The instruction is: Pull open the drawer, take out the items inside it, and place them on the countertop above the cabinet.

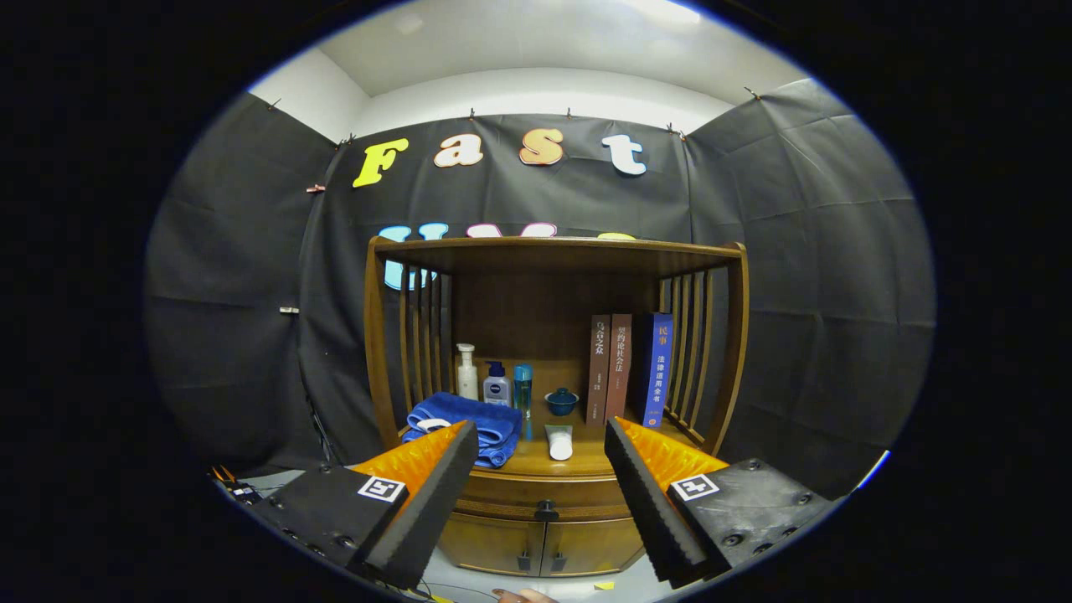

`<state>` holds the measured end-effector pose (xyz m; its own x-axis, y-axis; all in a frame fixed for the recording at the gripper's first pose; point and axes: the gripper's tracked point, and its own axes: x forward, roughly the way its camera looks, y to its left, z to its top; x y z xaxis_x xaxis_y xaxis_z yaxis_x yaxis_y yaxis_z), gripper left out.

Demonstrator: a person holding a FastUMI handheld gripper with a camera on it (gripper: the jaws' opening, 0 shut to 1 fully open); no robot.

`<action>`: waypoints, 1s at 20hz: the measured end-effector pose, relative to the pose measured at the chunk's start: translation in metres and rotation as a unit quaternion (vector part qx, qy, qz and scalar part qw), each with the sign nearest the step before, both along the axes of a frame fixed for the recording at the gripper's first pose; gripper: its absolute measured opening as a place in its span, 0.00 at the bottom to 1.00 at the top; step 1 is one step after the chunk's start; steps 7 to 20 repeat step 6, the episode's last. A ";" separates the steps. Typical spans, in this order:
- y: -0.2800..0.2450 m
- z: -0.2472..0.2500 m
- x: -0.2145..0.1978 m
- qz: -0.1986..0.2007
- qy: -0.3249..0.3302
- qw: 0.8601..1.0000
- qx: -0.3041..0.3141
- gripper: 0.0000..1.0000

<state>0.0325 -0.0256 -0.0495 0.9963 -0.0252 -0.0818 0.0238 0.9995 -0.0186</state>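
Ahead of the claw (536,469), fingers spread apart and empty, stands a wooden cabinet (381,352) against black cloth walls. Its drawer (544,496), shut, lies between the fingers; the bench (586,459) just beyond carries a blue towel (469,419), bottles (496,387) and books (628,368).

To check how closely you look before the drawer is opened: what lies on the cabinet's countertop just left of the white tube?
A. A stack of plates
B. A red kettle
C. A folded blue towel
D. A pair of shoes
C: a folded blue towel lies on the countertop left of the white tube; the open gripper is short of the drawer knob, touching nothing.
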 end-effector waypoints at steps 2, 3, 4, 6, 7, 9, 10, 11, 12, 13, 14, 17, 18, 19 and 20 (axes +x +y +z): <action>0.000 -0.001 0.000 0.000 0.001 1.000 0.000 0.99; 0.002 -0.002 0.000 0.000 0.003 1.000 -0.002 0.99; 0.009 0.002 -0.007 0.000 0.005 1.000 -0.004 0.99; 0.009 0.001 -0.006 0.001 0.007 1.000 -0.007 0.99; 0.009 0.001 -0.006 0.001 0.007 1.000 -0.007 0.99; 0.009 0.001 -0.006 0.001 0.007 1.000 -0.007 0.99; 0.009 0.001 -0.006 0.001 0.007 1.000 -0.007 0.99; 0.009 0.001 -0.006 0.001 0.007 1.000 -0.007 0.99; 0.009 0.001 -0.006 0.001 0.007 1.000 -0.007 0.99; 0.009 0.001 -0.006 0.001 0.007 1.000 -0.007 0.99; 0.009 0.001 -0.006 0.001 0.007 1.000 -0.007 0.99; 0.009 0.001 -0.006 0.001 0.007 1.000 -0.007 0.99; 0.009 0.001 -0.006 0.001 0.007 1.000 -0.007 0.99; 0.009 0.001 -0.006 0.001 0.007 1.000 -0.007 0.99; 0.009 0.001 -0.006 0.001 0.007 1.000 -0.007 0.99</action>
